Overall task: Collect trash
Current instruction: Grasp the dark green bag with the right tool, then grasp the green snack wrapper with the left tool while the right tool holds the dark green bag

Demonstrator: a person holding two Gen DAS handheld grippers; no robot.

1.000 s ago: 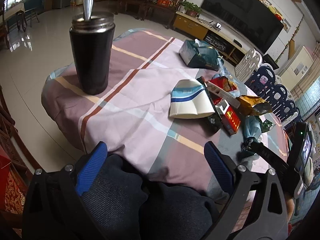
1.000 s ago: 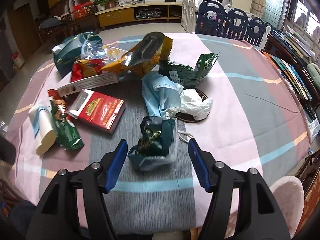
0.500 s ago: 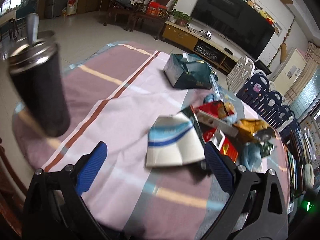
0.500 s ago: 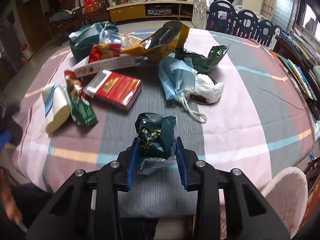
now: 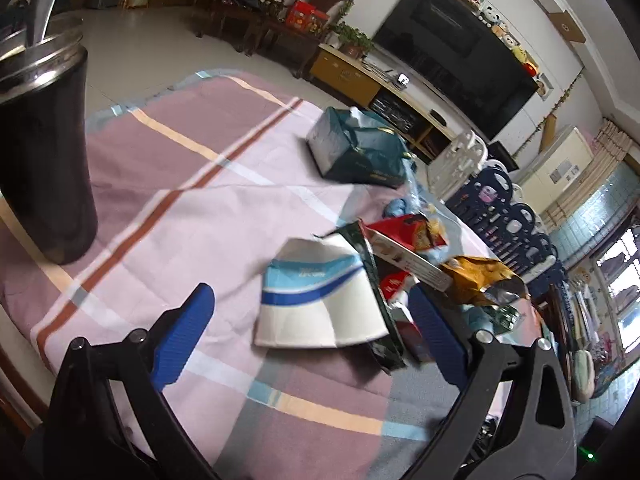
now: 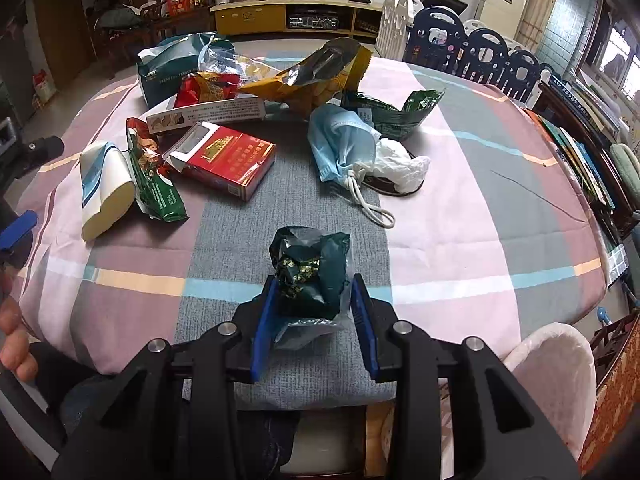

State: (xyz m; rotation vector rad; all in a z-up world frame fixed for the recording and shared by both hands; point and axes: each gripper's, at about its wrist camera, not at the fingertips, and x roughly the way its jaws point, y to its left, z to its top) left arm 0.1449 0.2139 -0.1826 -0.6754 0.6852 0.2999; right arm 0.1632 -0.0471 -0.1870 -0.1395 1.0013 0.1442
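My right gripper (image 6: 314, 280) is shut on a crumpled dark green wrapper (image 6: 310, 256) with clear film, near the table's front edge. My left gripper (image 5: 310, 292) is open, its blue pads either side of a flattened white and blue paper cup (image 5: 316, 308) without touching it. The cup (image 6: 102, 188) lies at the left in the right wrist view, next to a green packet (image 6: 154, 176). More trash lies beyond: a red cigarette box (image 6: 230, 158), a blue face mask (image 6: 344, 148), a white tissue (image 6: 400, 164) and a yellow snack bag (image 6: 312, 76).
A tall black tumbler (image 5: 40, 152) with a spoon in it stands at the table's left edge. A teal bag (image 5: 356, 152) sits at the back. The checked tablecloth (image 6: 460, 240) covers a round table. A pale chair (image 6: 548, 368) stands at the front right. A person's fingers (image 6: 12, 344) show at the left.
My right gripper shut on the green wrapper, which stood between its open fingers a second ago. My left gripper came forward over the table, so the paper cup now lies between its fingers.
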